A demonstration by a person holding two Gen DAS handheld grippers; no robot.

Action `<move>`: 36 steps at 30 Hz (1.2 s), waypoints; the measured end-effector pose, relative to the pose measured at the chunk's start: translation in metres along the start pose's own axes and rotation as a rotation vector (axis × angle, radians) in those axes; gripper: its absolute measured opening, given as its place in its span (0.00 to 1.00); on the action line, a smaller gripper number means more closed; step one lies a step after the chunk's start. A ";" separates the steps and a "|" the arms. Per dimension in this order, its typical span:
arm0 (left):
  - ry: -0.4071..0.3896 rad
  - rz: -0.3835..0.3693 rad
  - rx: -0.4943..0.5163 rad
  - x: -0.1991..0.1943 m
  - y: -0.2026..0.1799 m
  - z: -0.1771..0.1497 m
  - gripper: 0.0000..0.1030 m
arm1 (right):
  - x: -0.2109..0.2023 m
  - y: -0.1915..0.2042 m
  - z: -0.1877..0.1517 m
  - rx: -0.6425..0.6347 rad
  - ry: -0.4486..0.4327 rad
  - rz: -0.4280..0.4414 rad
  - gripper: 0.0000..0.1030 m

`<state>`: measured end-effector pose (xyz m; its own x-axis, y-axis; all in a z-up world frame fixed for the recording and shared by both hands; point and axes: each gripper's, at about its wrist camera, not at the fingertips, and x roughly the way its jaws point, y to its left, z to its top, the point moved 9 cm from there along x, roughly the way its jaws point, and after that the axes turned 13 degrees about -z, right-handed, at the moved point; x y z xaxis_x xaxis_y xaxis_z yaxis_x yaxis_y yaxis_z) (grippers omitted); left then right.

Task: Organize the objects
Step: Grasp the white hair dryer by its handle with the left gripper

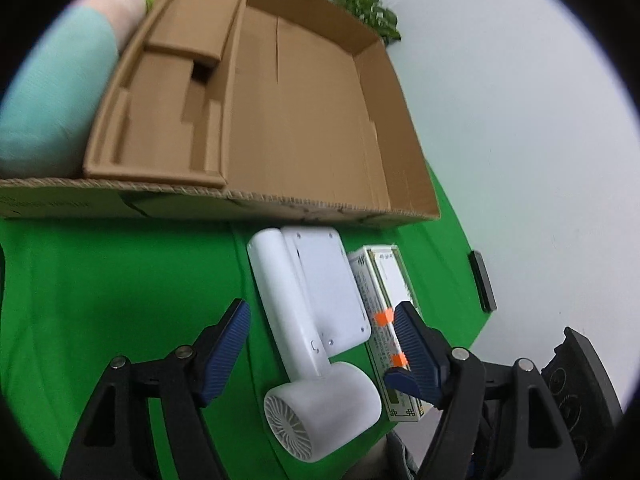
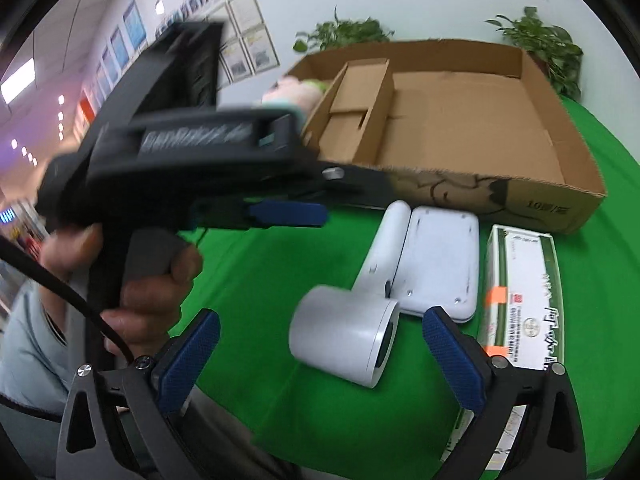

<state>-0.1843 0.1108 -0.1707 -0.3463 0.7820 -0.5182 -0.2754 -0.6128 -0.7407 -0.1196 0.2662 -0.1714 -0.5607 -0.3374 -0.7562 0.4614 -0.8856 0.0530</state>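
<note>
While both grippers [image 1: 322, 344] [image 2: 320, 356] gape, the cardboard box [image 2: 516, 196] holds a cardboard insert [image 2: 360, 112] (plush toy [image 1: 52, 92] beside it).

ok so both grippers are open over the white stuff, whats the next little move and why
Probably lower the left gripper and close it on the white hair dryer, around its handle. Its jaws are open and already straddle the dryer, which lies loose on the green cloth just in front of the cardboard box. The box's open section has room for it.

Left tongs [image 1: 322, 350], right tongs [image 2: 320, 356] both agape
</note>
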 end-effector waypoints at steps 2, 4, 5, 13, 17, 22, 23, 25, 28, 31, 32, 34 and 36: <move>0.043 -0.012 -0.020 0.013 0.005 -0.005 0.72 | 0.009 0.003 -0.005 -0.008 0.027 -0.004 0.89; 0.063 -0.014 -0.036 0.020 0.010 -0.009 0.70 | 0.019 0.004 -0.009 -0.011 0.053 -0.023 0.84; 0.074 -0.012 -0.040 0.023 0.012 -0.011 0.70 | 0.024 0.003 -0.011 -0.015 0.063 -0.039 0.80; 0.133 -0.034 -0.062 0.041 0.012 -0.024 0.60 | 0.046 0.005 -0.019 -0.052 0.110 -0.110 0.61; 0.127 -0.041 -0.075 0.040 0.010 -0.029 0.60 | 0.049 0.012 -0.015 -0.067 0.101 -0.109 0.60; 0.119 -0.048 -0.092 0.038 0.010 -0.037 0.60 | 0.050 0.022 -0.013 -0.072 0.097 -0.061 0.60; 0.114 -0.049 -0.101 0.037 0.011 -0.040 0.57 | 0.050 0.024 -0.012 -0.069 0.098 -0.047 0.60; 0.108 -0.050 -0.121 0.036 0.012 -0.042 0.49 | 0.050 0.028 -0.010 -0.062 0.102 -0.019 0.60; 0.095 -0.047 -0.155 0.035 0.018 -0.045 0.37 | 0.052 0.034 -0.006 -0.062 0.110 0.000 0.60; 0.078 -0.058 -0.191 0.034 0.024 -0.046 0.35 | 0.055 0.044 -0.002 -0.099 0.106 -0.014 0.60; 0.075 -0.060 -0.196 0.035 0.022 -0.046 0.35 | 0.056 0.048 0.000 -0.109 0.102 -0.019 0.60; 0.069 -0.051 -0.194 0.036 0.019 -0.044 0.35 | 0.060 0.054 0.006 -0.115 0.097 -0.030 0.60; 0.057 -0.045 -0.185 0.037 0.016 -0.042 0.34 | 0.064 0.060 0.013 -0.114 0.093 -0.037 0.59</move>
<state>-0.1636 0.1346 -0.2193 -0.2843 0.8166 -0.5023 -0.1181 -0.5498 -0.8269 -0.1371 0.1867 -0.2081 -0.5150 -0.2698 -0.8136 0.5197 -0.8531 -0.0461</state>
